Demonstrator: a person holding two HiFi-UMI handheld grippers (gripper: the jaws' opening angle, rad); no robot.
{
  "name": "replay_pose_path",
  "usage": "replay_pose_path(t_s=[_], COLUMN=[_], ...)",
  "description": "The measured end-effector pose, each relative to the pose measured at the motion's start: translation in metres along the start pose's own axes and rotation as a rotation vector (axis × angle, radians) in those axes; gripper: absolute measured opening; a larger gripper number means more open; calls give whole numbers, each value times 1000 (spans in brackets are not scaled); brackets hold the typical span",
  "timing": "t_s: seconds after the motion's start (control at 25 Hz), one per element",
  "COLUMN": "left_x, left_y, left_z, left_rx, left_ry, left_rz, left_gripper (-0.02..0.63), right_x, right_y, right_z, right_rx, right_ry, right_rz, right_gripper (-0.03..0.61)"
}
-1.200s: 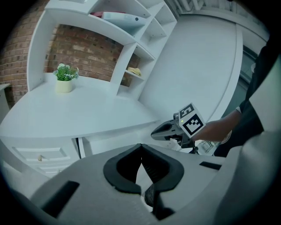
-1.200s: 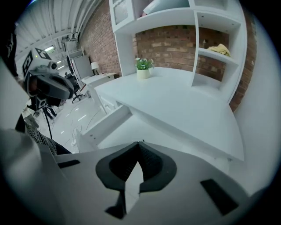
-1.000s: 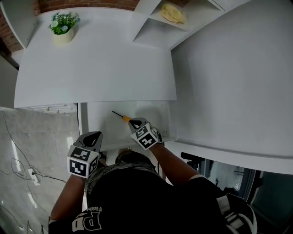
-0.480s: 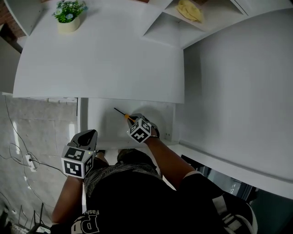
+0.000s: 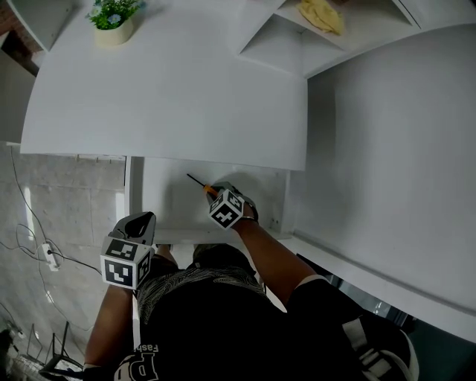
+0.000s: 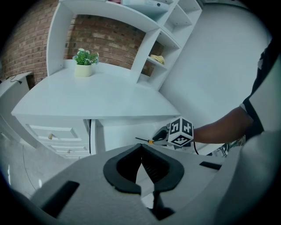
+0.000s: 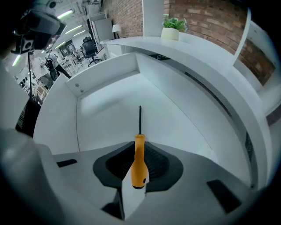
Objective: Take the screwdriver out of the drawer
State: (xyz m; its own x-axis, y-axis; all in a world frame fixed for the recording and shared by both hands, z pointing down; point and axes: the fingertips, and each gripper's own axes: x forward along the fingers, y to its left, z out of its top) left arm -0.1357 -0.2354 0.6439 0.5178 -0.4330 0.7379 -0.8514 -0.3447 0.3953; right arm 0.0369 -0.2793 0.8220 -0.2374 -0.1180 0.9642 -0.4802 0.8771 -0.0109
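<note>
The screwdriver (image 7: 139,159) has an orange handle and a thin black shaft. My right gripper (image 7: 138,147) is shut on the handle, and the shaft points into the open white drawer (image 7: 109,110). In the head view the right gripper (image 5: 216,193) holds the screwdriver (image 5: 201,184) over the drawer (image 5: 175,208), just under the desk's front edge. My left gripper (image 5: 144,219) hangs at the drawer's near left corner, jaws shut with nothing between them. The left gripper view shows its shut jaws and, beyond my left gripper (image 6: 141,147), the screwdriver (image 6: 148,141) held in the right one.
The white desk top (image 5: 171,97) overhangs the drawer and bears a potted plant (image 5: 114,21) at its far left. A yellow object (image 5: 321,15) lies on a shelf at the far right. Closed drawers (image 6: 50,136) stand left of the open one. Cables (image 5: 44,257) lie on the floor at left.
The head view has tilted a little. The right gripper stays shut on the screwdriver over the drawer, barely shifted. The left gripper has drifted slightly left and nearer.
</note>
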Motion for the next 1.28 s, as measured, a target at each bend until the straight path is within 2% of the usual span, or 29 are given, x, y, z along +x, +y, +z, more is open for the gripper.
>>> replay_pose_path(t_s=[0.12,0.6,1.16,1.28], left_x=[3,-2,-22,-28], left_y=[-3,-10,-2,0], left_z=[-5,-6,-5,-6], left_rx=[4,3,-43,-22], left_ry=[28,29,-13,-20], left_rz=[-4,-7,-5,5], left_gripper=[15,15,15,15], right_x=[3,20,24,24], right_y=[0,0,-5,-6], right_z=[0,0,4,4], right_rx=[17,-14,-5,24], right_ry=[-3,61,88,78], right_rz=[13,27,-6,-16], right_gripper=[60,72,94,92])
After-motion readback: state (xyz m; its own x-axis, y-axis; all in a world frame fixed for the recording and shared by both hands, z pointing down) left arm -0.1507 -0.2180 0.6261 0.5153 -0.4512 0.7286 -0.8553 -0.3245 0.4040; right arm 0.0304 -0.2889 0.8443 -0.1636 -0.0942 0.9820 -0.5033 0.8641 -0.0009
